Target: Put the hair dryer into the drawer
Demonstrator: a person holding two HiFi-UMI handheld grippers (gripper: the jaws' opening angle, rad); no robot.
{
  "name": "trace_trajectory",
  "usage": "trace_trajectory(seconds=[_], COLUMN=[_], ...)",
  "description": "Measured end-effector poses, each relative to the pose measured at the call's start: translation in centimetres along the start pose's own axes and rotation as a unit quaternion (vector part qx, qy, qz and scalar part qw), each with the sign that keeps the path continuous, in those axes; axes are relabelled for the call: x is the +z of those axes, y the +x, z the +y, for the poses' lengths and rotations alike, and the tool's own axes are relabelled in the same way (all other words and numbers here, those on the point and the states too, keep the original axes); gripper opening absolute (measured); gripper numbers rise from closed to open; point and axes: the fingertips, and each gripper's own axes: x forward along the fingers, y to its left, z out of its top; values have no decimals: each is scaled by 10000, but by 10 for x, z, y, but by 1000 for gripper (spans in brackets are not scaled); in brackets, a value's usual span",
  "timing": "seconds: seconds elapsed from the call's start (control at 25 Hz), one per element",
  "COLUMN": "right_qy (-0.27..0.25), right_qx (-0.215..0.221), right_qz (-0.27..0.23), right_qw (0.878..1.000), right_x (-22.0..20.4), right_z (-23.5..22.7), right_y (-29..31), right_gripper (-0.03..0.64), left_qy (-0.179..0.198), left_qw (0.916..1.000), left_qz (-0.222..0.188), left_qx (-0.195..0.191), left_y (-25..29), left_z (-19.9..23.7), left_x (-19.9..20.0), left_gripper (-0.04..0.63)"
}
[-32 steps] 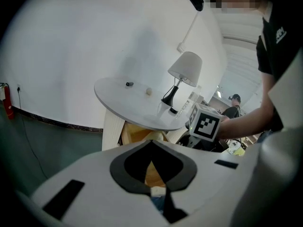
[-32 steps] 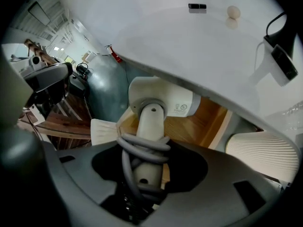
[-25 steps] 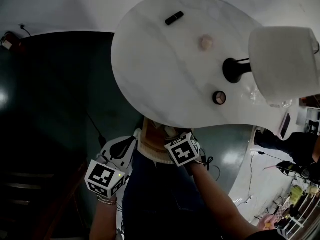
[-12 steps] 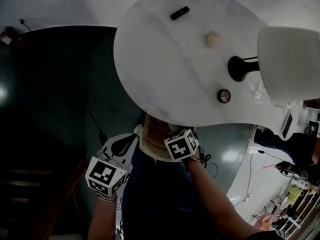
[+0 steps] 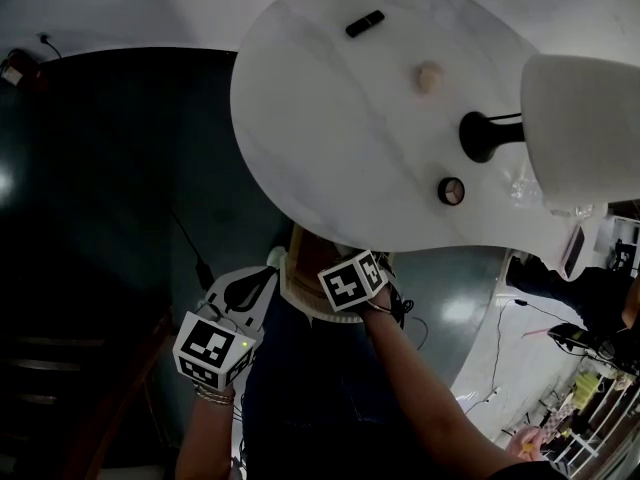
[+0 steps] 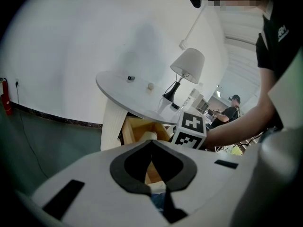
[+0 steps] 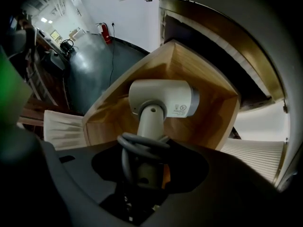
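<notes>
Since a second ago, your right claw [image 7: 147, 162] has moved closer to the open wooden drawer [image 7: 210, 112], at the lower centre of the head view. It grips the hair dryer [image 7: 163, 98] by its handle, head hanging inside the drawer. Your left claw [image 6: 151, 143] waits nearby, tips together, empty. Setting down and letting go appear still to do.

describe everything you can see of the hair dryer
The hair dryer is off-white, smooth plastic by its look, with a short barrel-shaped head bearing a small printed label and a round handle. A grey cord is looped around the handle. The right gripper clamps the handle, holding the dryer head-down inside the open wooden drawer. Whether the head touches the drawer floor cannot be told.
</notes>
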Motion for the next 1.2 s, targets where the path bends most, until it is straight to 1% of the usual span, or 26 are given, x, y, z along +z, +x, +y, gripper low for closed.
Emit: trace_trajectory(seconds=[0.24,0.32,0.4,0.48,0.6,0.8,1.0,1.2], right_qy=[-35,-50,-69,-119,-240,-415,-499,-619], right_qx=[-129,-170,-207,-246,-330,-484,-638,-774], right_qz=[-5,1,15,56,159,327,390,422], right_qw=[9999,9998,9998,9996,9990,9974,9960,9942], right_x=[1,0,0,-1,-4,-8,-7,-4], right_z=[0,1,2,1,2,4,5,-6], right_y=[5,7,9,12,15,24,29,39], right_gripper=[225,225,227,227,227,229,229,229], left_qy=[74,131,270,397,493,533,537,531], left_qw=[9999,9996,9987,9975,9955,9935,9930,9926], left_qz=[67,202,366,500,690,942,1014,1058], left_qx=[-94,-146,-208,-307,-420,-348,-292,-286], left_y=[4,12,24,35,49,64,63,64], left_z=[0,-1,-5,-11,-19,-17,-7,-5], left_x=[-8,-17,-26,-30,-36,-43,-51,-53], left_gripper=[17,17,17,17,17,17,17,17])
